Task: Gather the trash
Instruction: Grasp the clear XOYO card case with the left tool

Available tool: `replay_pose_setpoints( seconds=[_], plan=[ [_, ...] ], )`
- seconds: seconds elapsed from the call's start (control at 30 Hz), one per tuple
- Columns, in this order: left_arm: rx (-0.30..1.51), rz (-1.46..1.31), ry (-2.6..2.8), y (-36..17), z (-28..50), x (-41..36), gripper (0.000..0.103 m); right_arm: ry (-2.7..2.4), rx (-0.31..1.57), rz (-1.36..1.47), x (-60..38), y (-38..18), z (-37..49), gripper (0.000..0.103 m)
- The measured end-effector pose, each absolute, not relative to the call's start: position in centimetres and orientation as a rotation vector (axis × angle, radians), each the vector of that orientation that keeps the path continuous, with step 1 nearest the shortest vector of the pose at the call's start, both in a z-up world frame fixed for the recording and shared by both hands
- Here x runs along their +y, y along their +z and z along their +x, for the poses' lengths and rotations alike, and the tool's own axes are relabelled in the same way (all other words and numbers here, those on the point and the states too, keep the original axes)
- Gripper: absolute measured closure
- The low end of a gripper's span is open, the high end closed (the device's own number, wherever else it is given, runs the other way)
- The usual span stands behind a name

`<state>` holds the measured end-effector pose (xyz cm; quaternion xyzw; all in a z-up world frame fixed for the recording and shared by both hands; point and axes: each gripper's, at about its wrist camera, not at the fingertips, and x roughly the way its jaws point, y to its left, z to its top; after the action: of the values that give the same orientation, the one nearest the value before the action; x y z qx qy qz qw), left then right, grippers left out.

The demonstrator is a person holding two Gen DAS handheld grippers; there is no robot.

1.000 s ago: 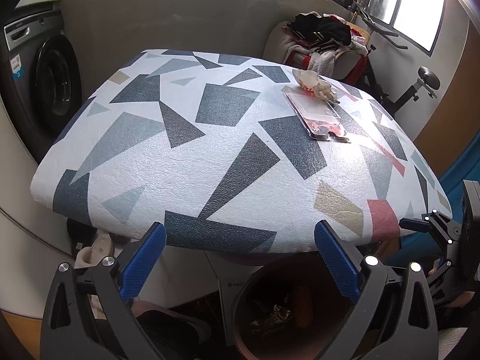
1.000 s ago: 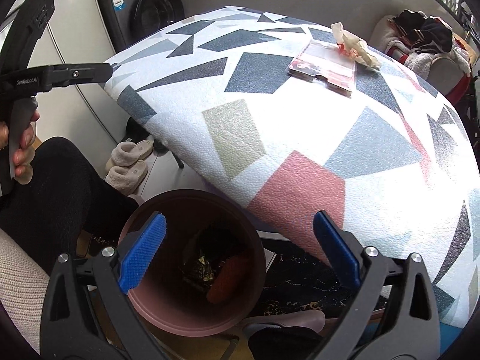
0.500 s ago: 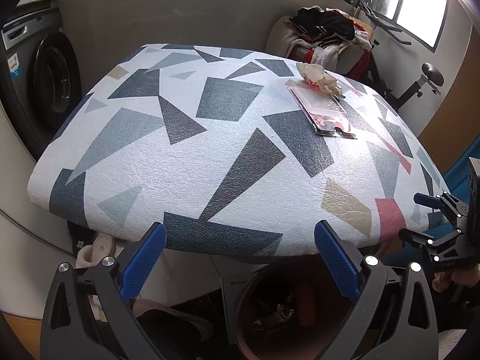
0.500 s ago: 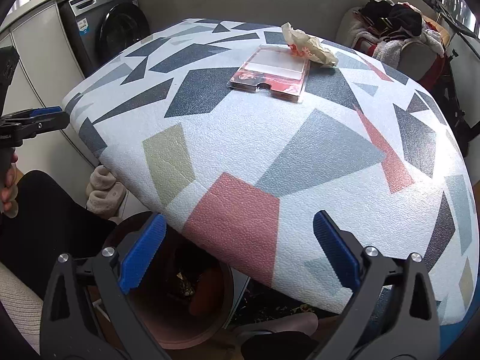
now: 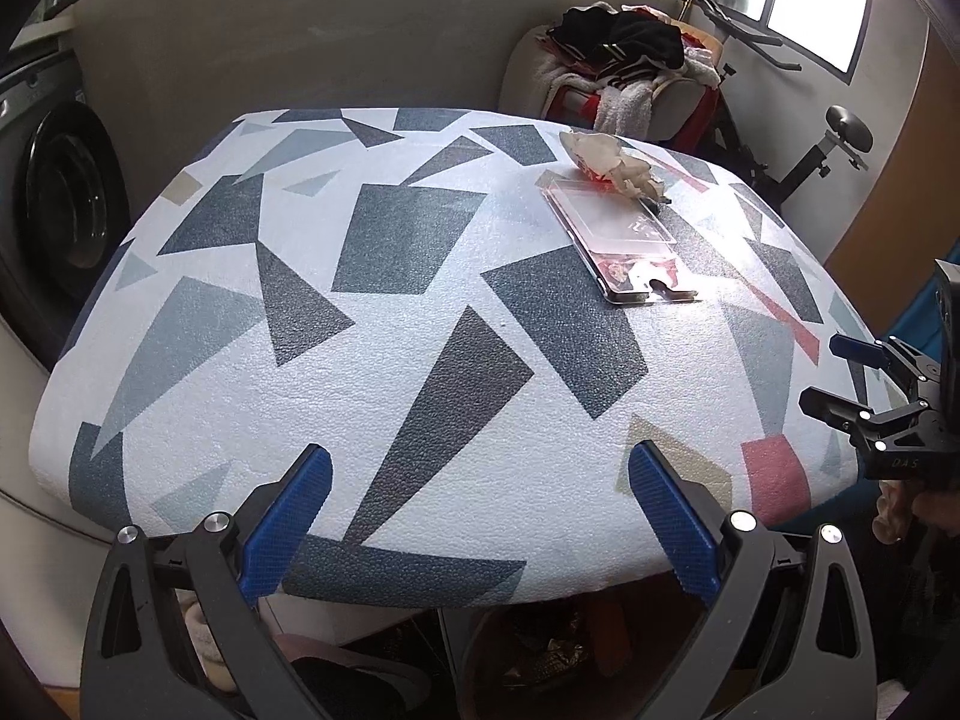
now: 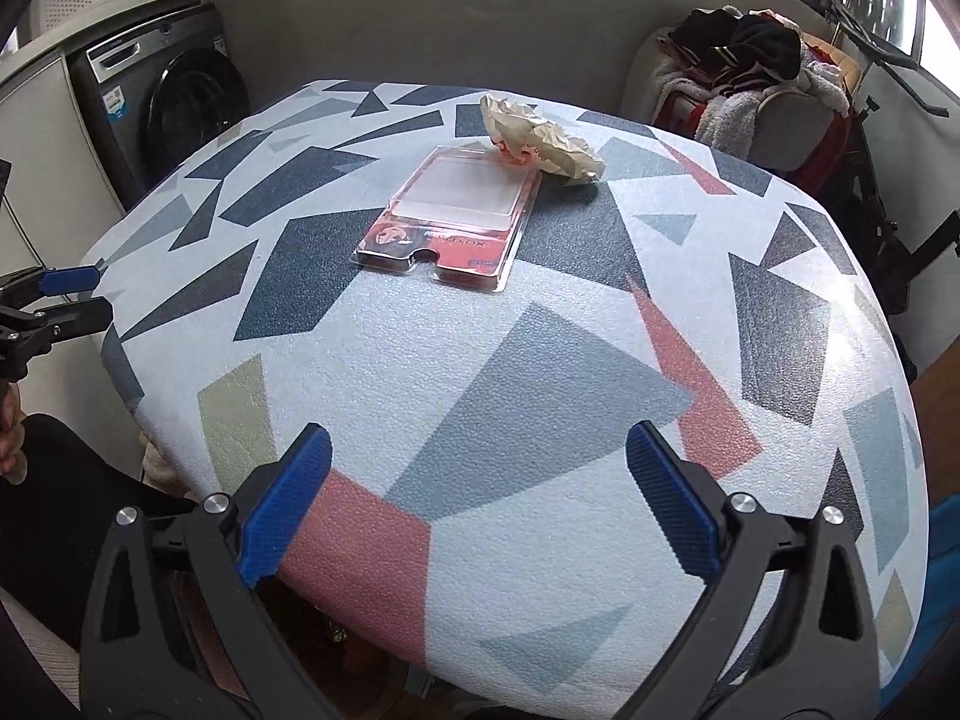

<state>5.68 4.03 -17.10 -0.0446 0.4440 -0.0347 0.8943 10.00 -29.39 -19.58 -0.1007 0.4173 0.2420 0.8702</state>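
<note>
Washer (image 6: 180, 102) far L, against wall. L gripper (image 5: 480, 516) at near edge of table (image 5: 372, 396), jaws spread wide, nothing btwn the blue pads; also seen from R cam at L edge (image 6: 75, 294), pads apart there too. Table cover: white w/ grey, navy, pink, tan shards.

Mid-table, far side: clear blister pack (image 6: 447, 225) lying flat, red card inside, hang-slot toward cams. Crumpled wrapper (image 6: 540, 135) just behind it, touching pack's far R corner; cream paper w/ red print. Both well apart from either gripper. Same pair in L cam: pack (image 5: 624, 240), wrapper (image 5: 612, 165).

R gripper (image 6: 477, 516) over near R part of table, above pink patch; jaws wide, empty. In L cam it shows at R edge (image 5: 840, 378), a hand (image 5: 900, 510) below it on the grip.

Under table edge: bin (image 5: 540, 654), brownish, w/ scraps inside, partly hidden.

Far R: chair (image 6: 738, 96) piled w/ clothes; exercise bike (image 5: 834, 138) by window.
</note>
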Motion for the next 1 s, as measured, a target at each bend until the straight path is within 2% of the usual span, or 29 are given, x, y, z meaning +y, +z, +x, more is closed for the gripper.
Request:
replay_pose_setpoints(
  seconds=[0.37, 0.7, 1.0],
  plan=[
    [0.949, -0.057, -0.178, -17.0, 15.7, -3.0, 0.006, 0.448, 0.835, -0.203, -31.2, -18.4, 13.7, 0.006],
    [1.014, -0.134, -0.138, -18.0, 26.8, -8.0, 0.006, 0.392, 0.829, -0.183, -34.2, -18.2, 14.9, 0.006],
    [1.069, -0.082, -0.030, -20.5, 31.6, -9.7, 0.006, 0.354, 0.841, -0.174, -36.2, -18.7, 15.4, 0.006]
  ],
)
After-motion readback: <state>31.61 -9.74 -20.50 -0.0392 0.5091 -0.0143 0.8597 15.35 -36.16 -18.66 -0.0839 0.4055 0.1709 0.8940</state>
